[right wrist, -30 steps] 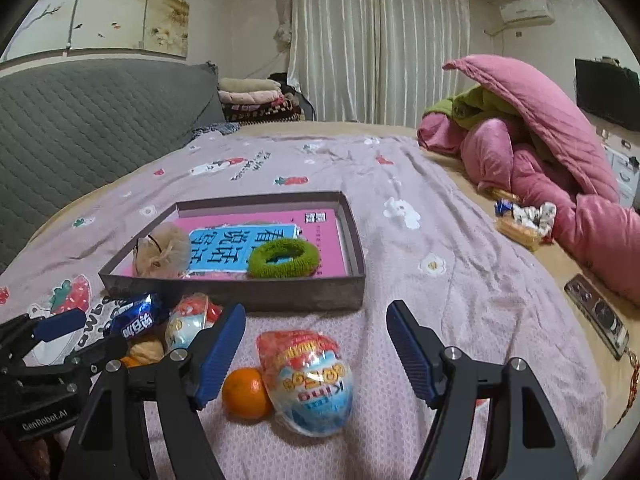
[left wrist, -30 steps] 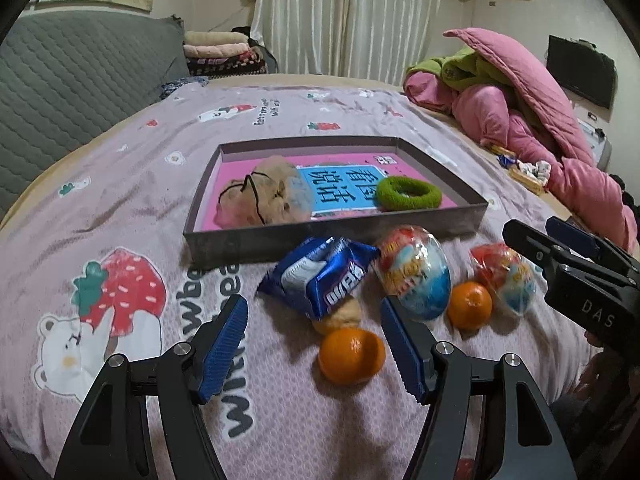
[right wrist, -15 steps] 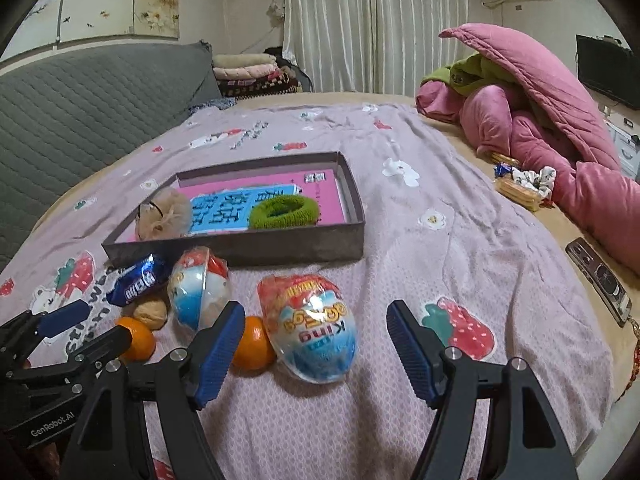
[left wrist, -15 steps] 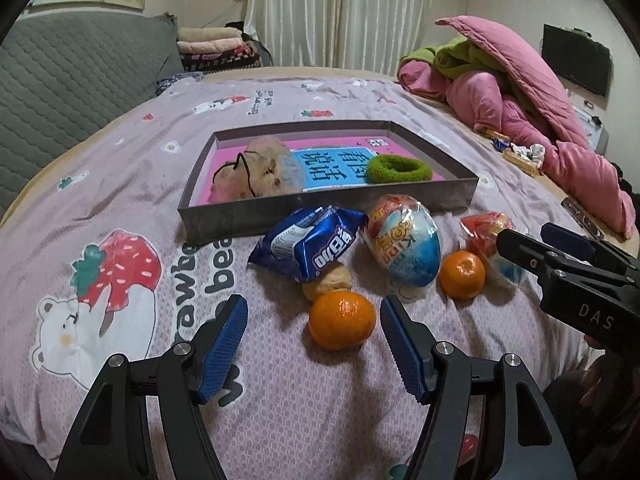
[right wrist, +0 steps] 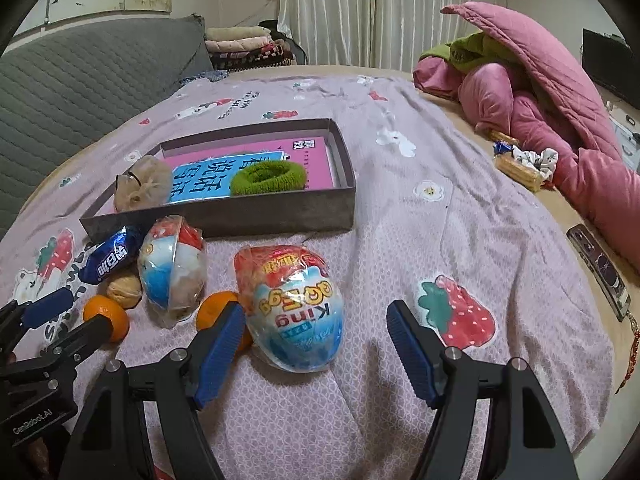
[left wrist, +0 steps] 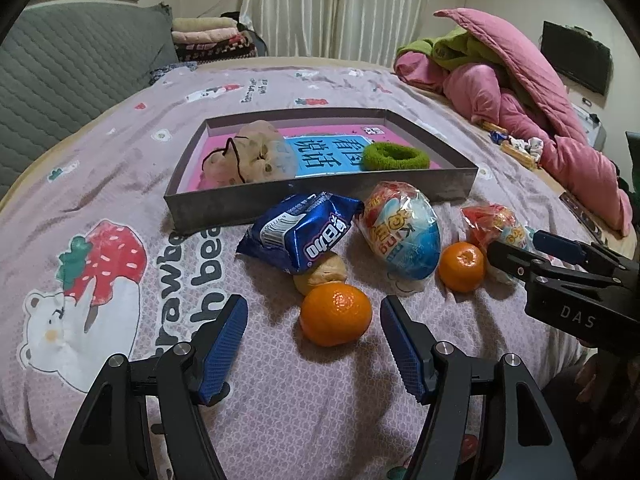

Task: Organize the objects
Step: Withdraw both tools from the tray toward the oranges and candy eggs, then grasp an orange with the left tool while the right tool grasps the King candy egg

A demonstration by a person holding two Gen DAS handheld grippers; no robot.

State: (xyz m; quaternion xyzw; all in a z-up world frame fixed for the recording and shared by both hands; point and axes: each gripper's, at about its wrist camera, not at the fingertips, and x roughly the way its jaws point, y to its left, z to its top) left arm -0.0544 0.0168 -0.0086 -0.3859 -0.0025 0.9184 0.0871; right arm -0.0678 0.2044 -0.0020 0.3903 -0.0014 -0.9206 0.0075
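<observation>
A shallow grey box [left wrist: 320, 200] on the bed holds a pink book, a green hair tie [left wrist: 394, 156] and a beige pouch [left wrist: 252, 156]. In front of it lie a blue snack packet [left wrist: 300, 232], a small beige bun [left wrist: 320, 276], two wrapped egg toys [left wrist: 400, 232] [right wrist: 292, 312] and two oranges [left wrist: 336, 314] [left wrist: 462, 266]. My left gripper [left wrist: 313, 304] is open, and the nearer orange sits between its fingertips untouched. My right gripper [right wrist: 315, 307] is open around the nearer egg toy, with a clear gap on its right side.
A heap of pink and green quilts [right wrist: 540, 92] fills the right side of the bed. Snack wrappers [right wrist: 520, 164] and a phone [right wrist: 600, 268] lie near the right edge. A grey quilted headboard [left wrist: 72, 68] stands on the left, with folded blankets [left wrist: 212, 36] behind.
The right gripper has tipped downward, so the egg toy now sits higher in its view, between the fingers. The left view has shifted only slightly. Both grippers have stayed open.
</observation>
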